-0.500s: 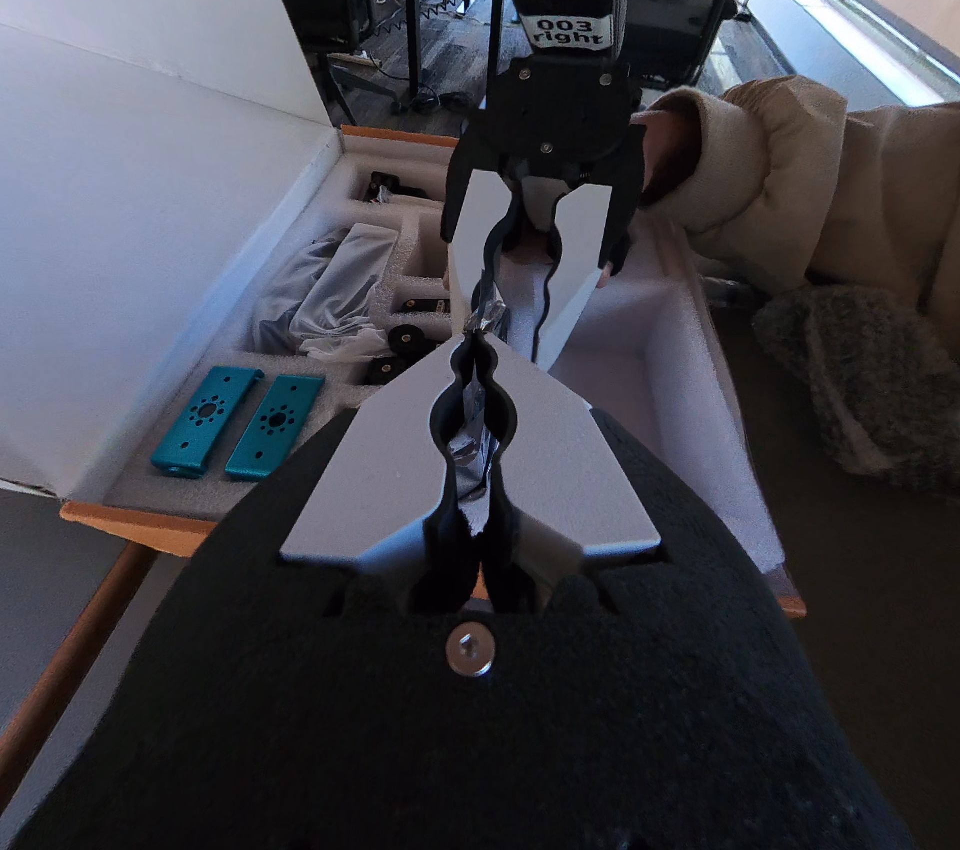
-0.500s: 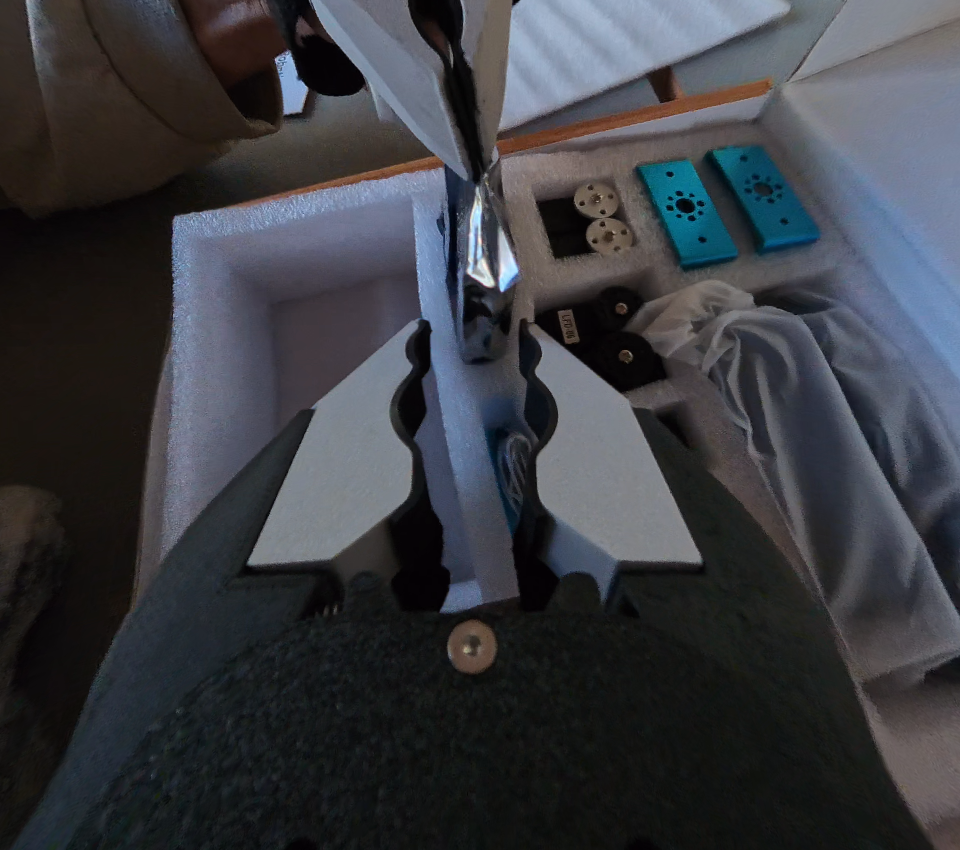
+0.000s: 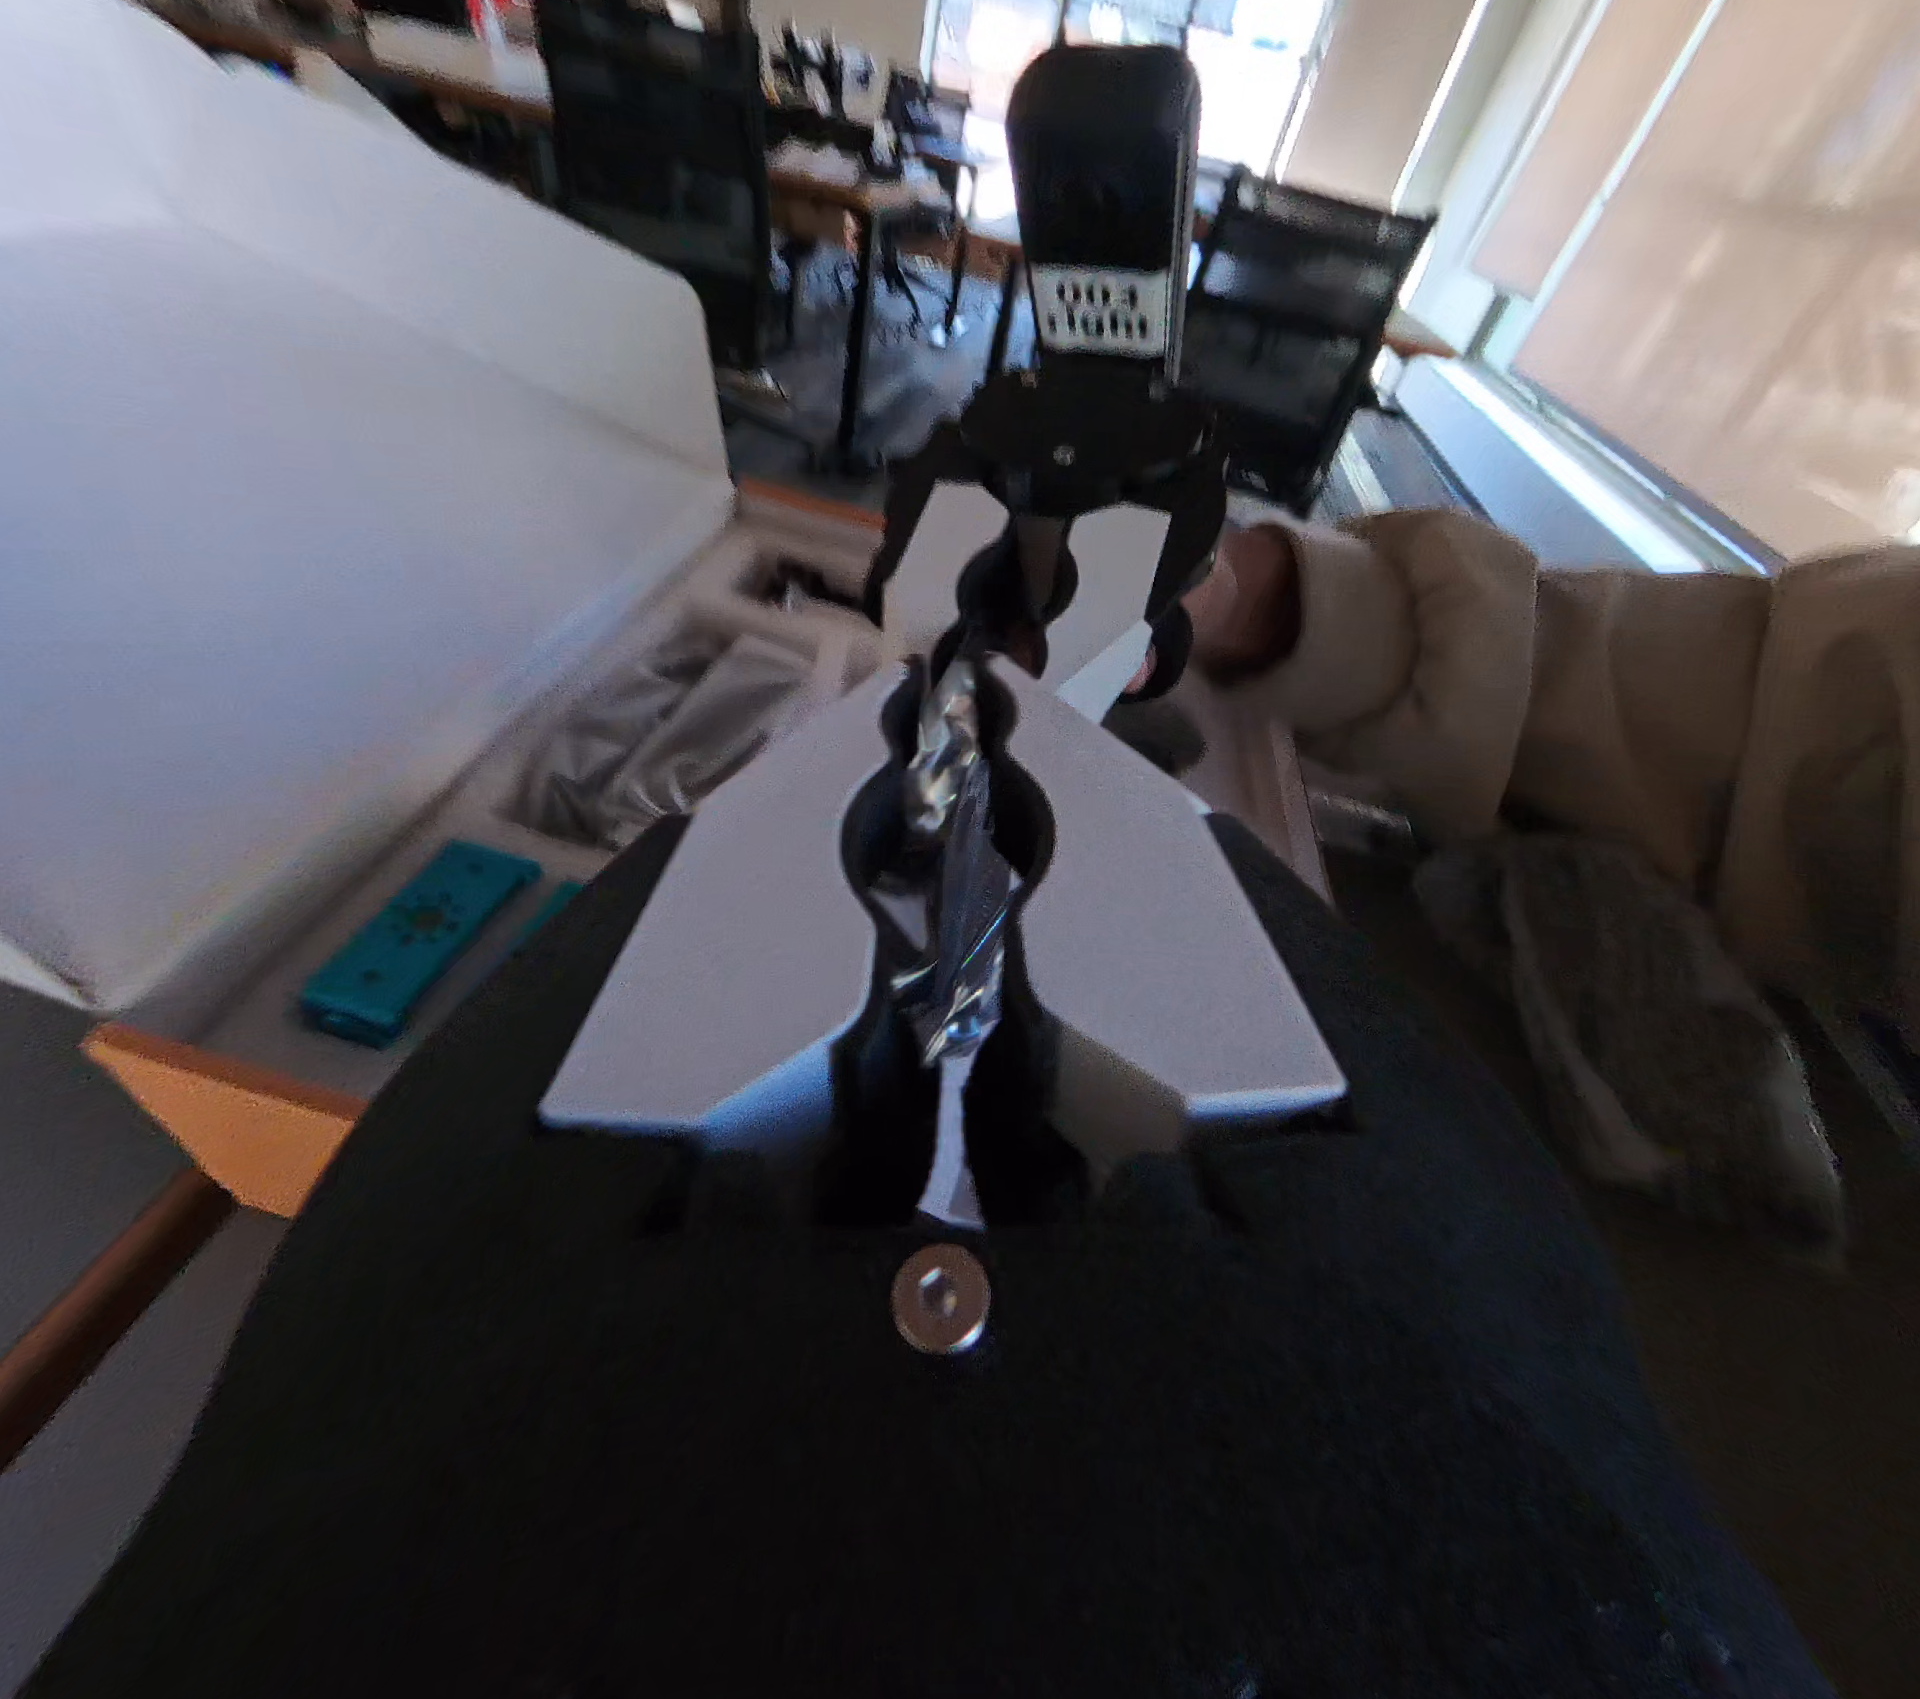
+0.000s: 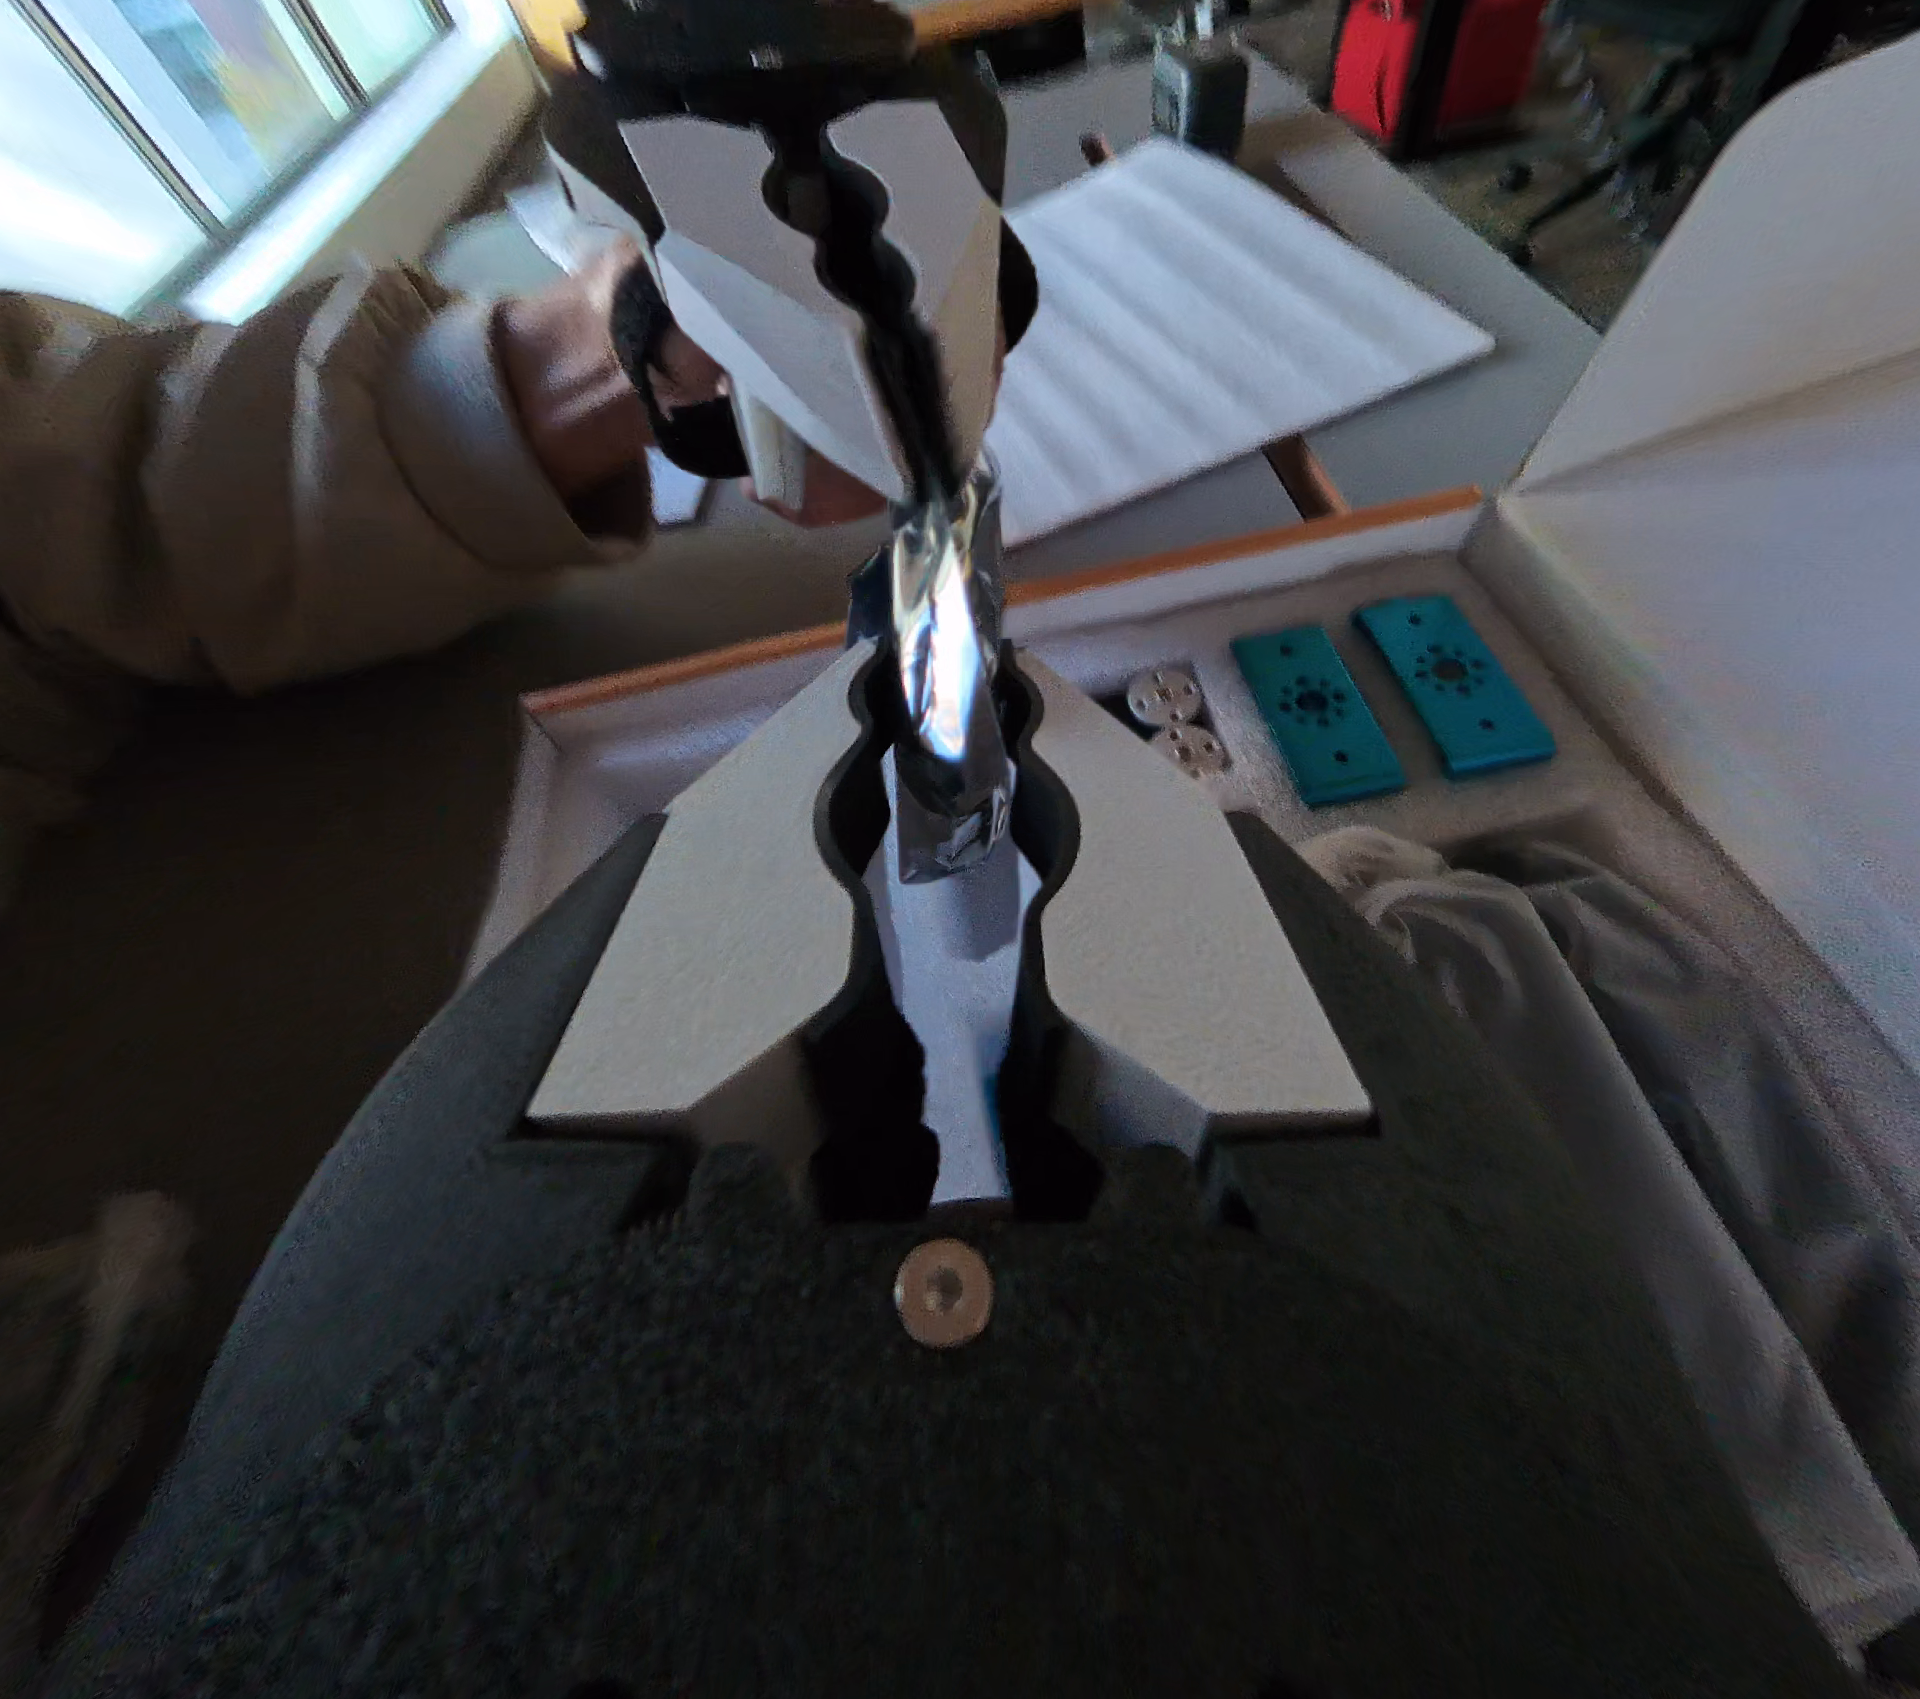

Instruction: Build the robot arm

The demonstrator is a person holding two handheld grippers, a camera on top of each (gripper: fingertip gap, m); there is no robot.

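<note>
From the left wrist view, the left gripper (image 3: 951,714) has its jaws clamped on a crinkled silver foil pouch (image 3: 961,880), held above the white foam-lined box (image 3: 665,662); two teal plates (image 3: 421,943) lie in the box; from the right wrist view, the right gripper (image 4: 948,693) pinches the same pouch's other end, jaws narrow, above the box (image 4: 1507,527).

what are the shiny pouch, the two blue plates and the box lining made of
The shiny pouch, pinched by the left hand-held gripper and reaching between the fingers of the right hand-held gripper: likely metallised foil film, mirror-bright and crinkled. The teal plates: probably anodised metal, with a matte even colour and drilled holes. The box lining: white foam, judging by its soft pebbly cut edges.
</note>
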